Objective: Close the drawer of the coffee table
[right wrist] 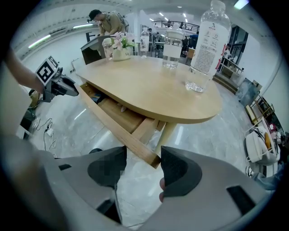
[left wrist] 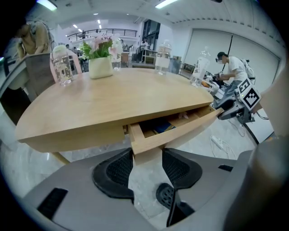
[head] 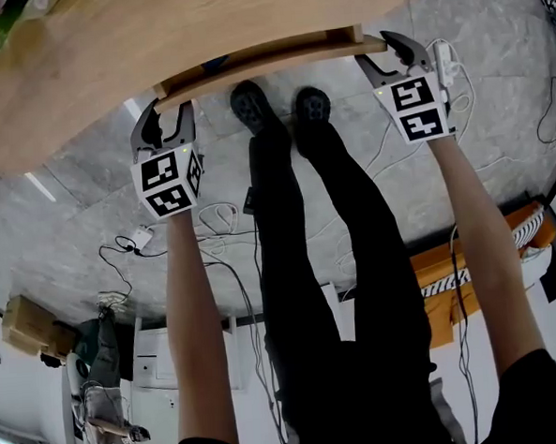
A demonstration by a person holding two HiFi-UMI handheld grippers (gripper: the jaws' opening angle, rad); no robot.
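Drawer (head: 277, 59) ajar, jaws apart around its corners

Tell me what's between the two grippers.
In the head view, the person's two black shoes stand on the floor between the left gripper and the right gripper, close by the drawer front.

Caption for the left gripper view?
Left tool, open, flanks a corner of the part-open light wooden drawer under the rounded wooden coffee table.

drawer (head: 268, 59) out under coffee table (head: 154, 36) | left tool (head: 168, 110) at left end | right tool (head: 385, 52) at right end
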